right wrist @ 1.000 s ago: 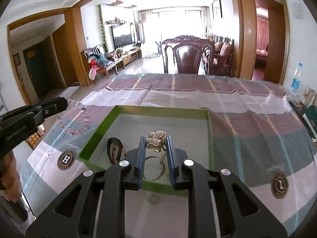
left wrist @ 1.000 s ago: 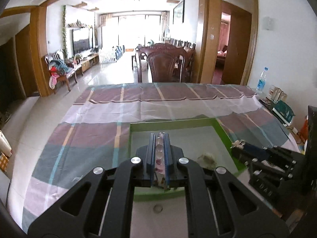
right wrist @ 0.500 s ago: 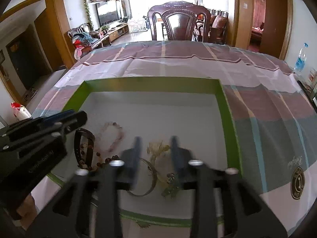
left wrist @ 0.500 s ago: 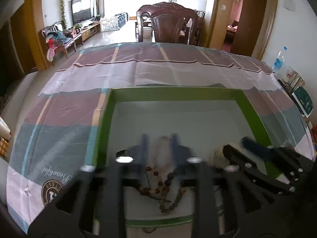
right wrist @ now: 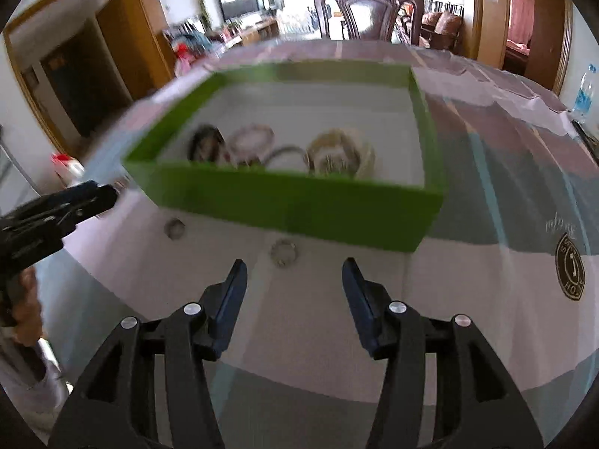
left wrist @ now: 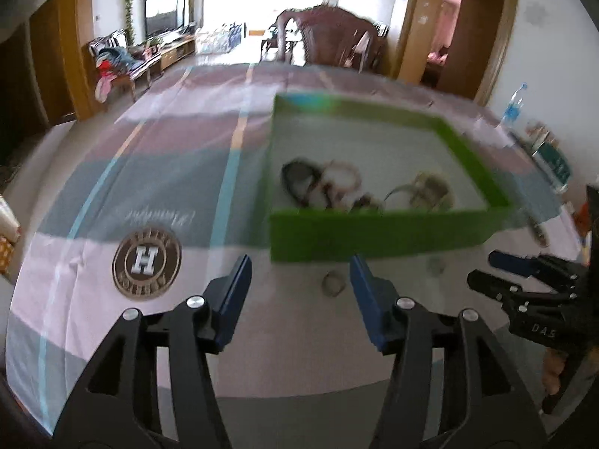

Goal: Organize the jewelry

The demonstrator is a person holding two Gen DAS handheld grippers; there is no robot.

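A green box [left wrist: 378, 232] [right wrist: 292, 202] sits on the striped tablecloth with several bracelets inside: a dark bead bracelet [left wrist: 297, 179] [right wrist: 204, 142], a pink bead bracelet [left wrist: 342, 177] [right wrist: 252, 136], a thin bangle [right wrist: 284, 153] and a gold piece [left wrist: 430, 189] [right wrist: 338, 153]. Two small rings lie on the cloth in front of the box [right wrist: 285, 251] [right wrist: 175, 229]; one shows in the left wrist view [left wrist: 333, 282]. My left gripper [left wrist: 299, 280] is open and empty, short of the box. My right gripper [right wrist: 295, 280] is open and empty, just behind one ring.
A round logo [left wrist: 146, 260] is printed on the cloth at left, another [right wrist: 571, 273] at right. A water bottle [left wrist: 514, 103] and books stand at the table's right edge. A wooden chair [right wrist: 368, 11] stands beyond the far edge.
Both grippers opened, dropped their bracelets into the box, and pulled back and down toward the near table edge. The pink and gold pieces now lie in the box.
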